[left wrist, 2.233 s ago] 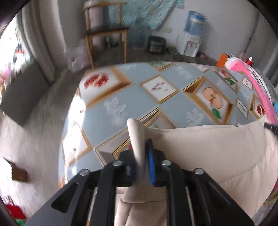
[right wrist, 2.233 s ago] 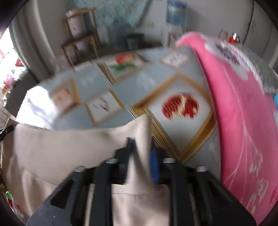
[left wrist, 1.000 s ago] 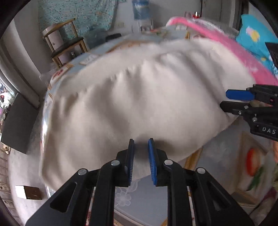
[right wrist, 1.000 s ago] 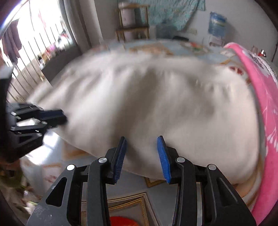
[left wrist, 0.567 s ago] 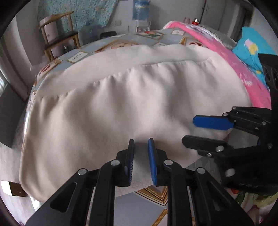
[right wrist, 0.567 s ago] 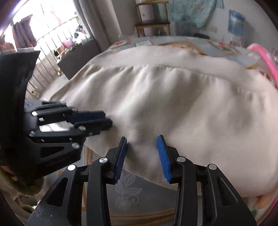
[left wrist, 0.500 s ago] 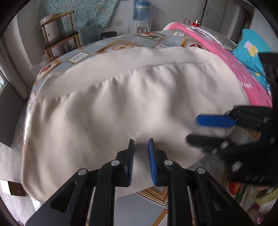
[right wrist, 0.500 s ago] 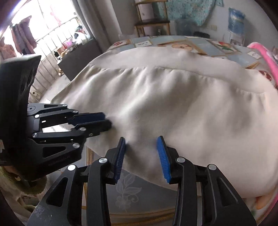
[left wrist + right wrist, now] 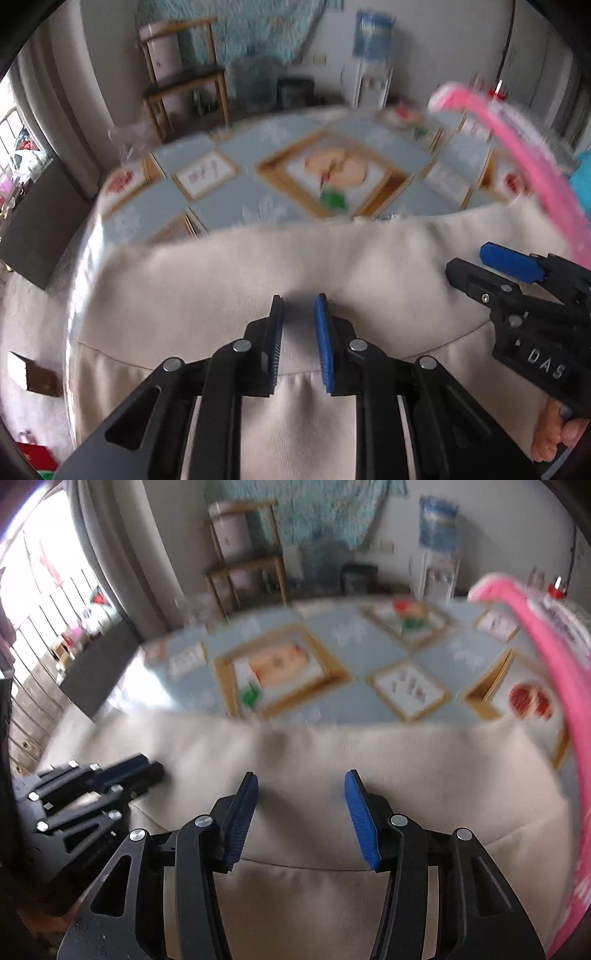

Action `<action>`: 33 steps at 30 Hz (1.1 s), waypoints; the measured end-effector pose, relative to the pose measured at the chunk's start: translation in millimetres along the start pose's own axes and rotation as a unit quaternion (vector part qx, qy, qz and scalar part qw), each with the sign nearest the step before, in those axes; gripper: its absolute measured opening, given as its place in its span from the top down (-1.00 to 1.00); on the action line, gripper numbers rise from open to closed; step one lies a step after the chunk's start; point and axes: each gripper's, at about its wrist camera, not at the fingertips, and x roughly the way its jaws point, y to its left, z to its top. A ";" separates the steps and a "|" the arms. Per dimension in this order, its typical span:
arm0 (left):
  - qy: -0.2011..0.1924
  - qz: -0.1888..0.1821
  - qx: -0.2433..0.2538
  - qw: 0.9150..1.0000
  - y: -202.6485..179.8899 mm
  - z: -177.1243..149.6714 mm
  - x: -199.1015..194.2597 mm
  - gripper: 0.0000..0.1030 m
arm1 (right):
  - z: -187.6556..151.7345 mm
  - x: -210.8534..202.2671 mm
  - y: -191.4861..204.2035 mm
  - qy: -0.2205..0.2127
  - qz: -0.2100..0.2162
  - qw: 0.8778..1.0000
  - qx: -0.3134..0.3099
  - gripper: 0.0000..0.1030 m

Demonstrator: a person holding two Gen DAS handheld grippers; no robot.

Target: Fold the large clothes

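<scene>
A cream garment (image 9: 258, 266) lies flat over the near half of the table, with a seam running across it under my fingers. My left gripper (image 9: 298, 306) hovers over the cloth past the seam, its blue pads a narrow gap apart with nothing between them. To its right, my right gripper (image 9: 469, 264) is held by a person's hand (image 9: 554, 439). In the right wrist view, the right gripper (image 9: 301, 777) is over the same garment (image 9: 424, 760). Its jaws are opening and nothing is between them. The left gripper (image 9: 147, 771) shows at the left, blurred.
The table (image 9: 229, 199) has a blue cloth with framed fruit pictures, bare beyond the garment. A pink blanket (image 9: 517, 147) runs along the table's right side. Behind the table stand a wooden chair (image 9: 184, 81) and a water dispenser (image 9: 373, 55). The floor drops away at the left.
Both grippers have moved forward from the garment's near edge to over its middle, past the seam. The right gripper's jaws stand wider. More of the far table shows.
</scene>
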 end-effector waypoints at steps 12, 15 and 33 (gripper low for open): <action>-0.024 0.008 -0.083 0.996 67.3 -0.8 -18.3 0.66 | -7.3 -27.5 -72.7 -0.005 -0.057 0.995 0.080 0.06; 0.032 -0.031 -0.129 0.991 91.8 -8.1 7.1 0.65 | -15.4 -14.6 -84.0 0.010 -0.037 0.995 0.090 0.06; -0.018 0.024 -0.065 0.997 99.6 -118.8 -68.2 0.49 | -134.6 -106.1 -44.2 -0.011 -0.070 0.996 0.062 -0.46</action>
